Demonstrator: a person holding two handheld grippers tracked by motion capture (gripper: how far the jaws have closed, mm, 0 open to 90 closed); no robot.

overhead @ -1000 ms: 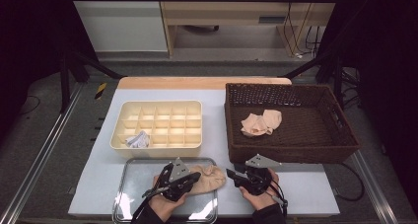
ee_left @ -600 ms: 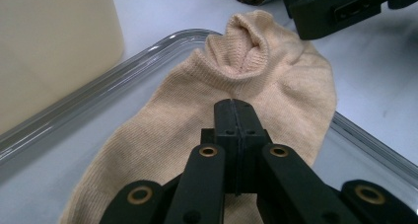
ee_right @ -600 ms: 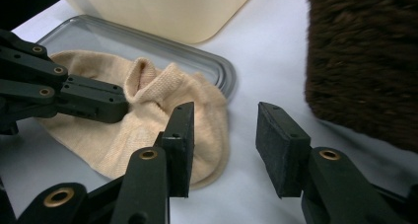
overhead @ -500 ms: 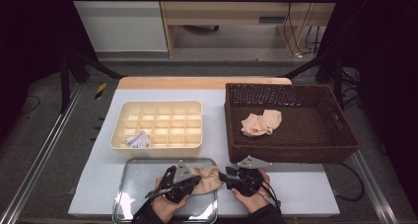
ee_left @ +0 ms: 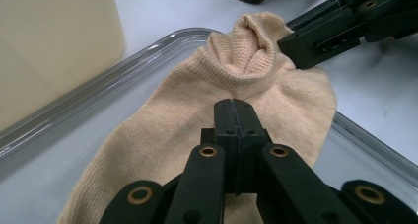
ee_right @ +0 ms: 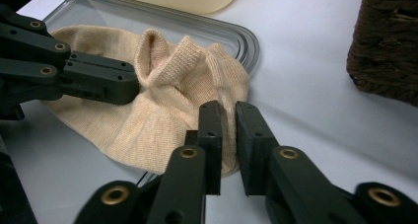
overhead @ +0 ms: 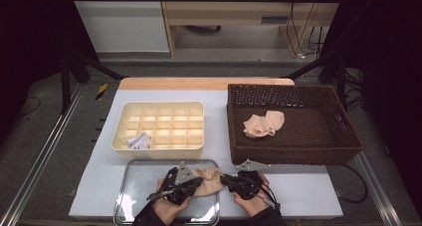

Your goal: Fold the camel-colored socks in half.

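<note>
Here the left gripper (ee_left: 235, 108) is pinching the beige sock (ee_left: 207, 115) over the metal tray (ee_left: 98, 76), while the right gripper (ee_right: 228, 116), jaws just closing, is clamping its edge.

Our left gripper (ee_left: 235, 105) has its two black jaws pressed together on a beige knitted sock (ee_left: 197, 130) that lies across the clear tray (ee_left: 98, 81). We see the right gripper (ee_left: 296, 54) reaching in from the upper right, its tip at the sock's bunched end, with a cream box (ee_left: 54, 41) beside the tray.

sock (ee_left: 197, 130) lower end cut off; small item (overhead: 139, 141) in organizer unidentifiable.
</note>
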